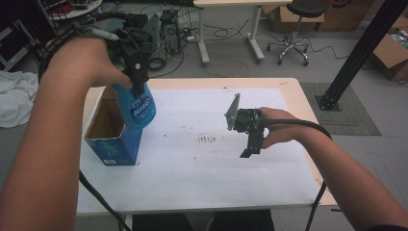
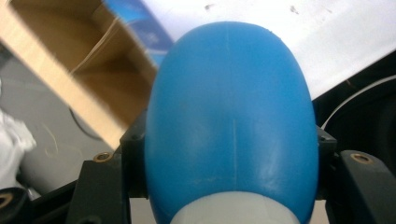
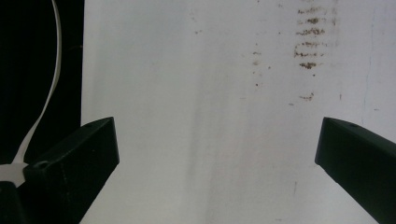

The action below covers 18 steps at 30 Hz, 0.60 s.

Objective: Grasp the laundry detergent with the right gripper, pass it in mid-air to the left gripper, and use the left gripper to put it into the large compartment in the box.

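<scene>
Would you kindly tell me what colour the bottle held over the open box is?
Blue plastic bottle with a white neck, clearest in the left gripper view.

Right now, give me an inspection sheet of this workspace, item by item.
Surface: table under a white sheet with brown stains.
Job's things: blue bottle held over the open cardboard box at the sheet's left edge.
Clutter: nothing seen.
Grippers: left gripper shut on the blue bottle; right gripper open, empty, above the sheet.
Cables: one cable trails from the right gripper; another hangs below the left arm.
Surroundings: stool, floor cables, boxes, white cloth.
</scene>
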{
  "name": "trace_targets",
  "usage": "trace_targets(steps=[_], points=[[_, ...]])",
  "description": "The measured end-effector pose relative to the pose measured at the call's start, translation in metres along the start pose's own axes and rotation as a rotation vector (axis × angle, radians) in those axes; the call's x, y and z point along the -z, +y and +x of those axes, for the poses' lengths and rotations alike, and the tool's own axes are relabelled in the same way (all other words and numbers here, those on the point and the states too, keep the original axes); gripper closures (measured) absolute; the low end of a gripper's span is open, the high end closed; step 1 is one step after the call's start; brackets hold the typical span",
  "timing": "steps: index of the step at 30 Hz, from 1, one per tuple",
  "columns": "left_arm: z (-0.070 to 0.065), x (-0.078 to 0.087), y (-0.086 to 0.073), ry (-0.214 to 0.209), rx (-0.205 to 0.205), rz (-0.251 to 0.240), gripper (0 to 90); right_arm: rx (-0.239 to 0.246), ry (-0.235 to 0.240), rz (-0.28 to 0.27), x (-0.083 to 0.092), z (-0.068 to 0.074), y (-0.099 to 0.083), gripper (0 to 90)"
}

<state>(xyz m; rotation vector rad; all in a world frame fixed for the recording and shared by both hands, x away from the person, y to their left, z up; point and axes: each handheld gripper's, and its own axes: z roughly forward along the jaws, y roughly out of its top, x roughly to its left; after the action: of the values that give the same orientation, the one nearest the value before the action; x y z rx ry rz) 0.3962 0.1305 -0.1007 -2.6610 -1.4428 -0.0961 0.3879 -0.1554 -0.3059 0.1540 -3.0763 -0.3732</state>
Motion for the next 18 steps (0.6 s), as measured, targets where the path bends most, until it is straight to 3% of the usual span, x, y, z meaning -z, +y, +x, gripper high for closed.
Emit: trace_targets(steps=[1,3,5,12,18], points=[[0.003,0.002,-0.001,-0.006,0.022,0.0,38.6,-0.001,0.0,0.004,0.0,0.0,-0.001,0.0],[0.013,0.006,-0.003,-0.042,0.105,0.0,38.7,-0.003,0.0,0.007,0.0,-0.001,-0.002,0.0],[0.02,0.009,-0.006,-0.058,0.153,-0.013,38.7,-0.005,-0.001,0.006,0.001,-0.002,-0.003,0.0],[0.04,0.015,-0.014,-0.061,0.287,-0.001,38.7,-0.004,-0.013,0.007,0.005,-0.002,-0.005,0.0],[0.058,0.014,-0.02,-0.078,0.373,0.001,38.7,-0.001,-0.016,0.01,0.007,-0.002,-0.005,0.0]])
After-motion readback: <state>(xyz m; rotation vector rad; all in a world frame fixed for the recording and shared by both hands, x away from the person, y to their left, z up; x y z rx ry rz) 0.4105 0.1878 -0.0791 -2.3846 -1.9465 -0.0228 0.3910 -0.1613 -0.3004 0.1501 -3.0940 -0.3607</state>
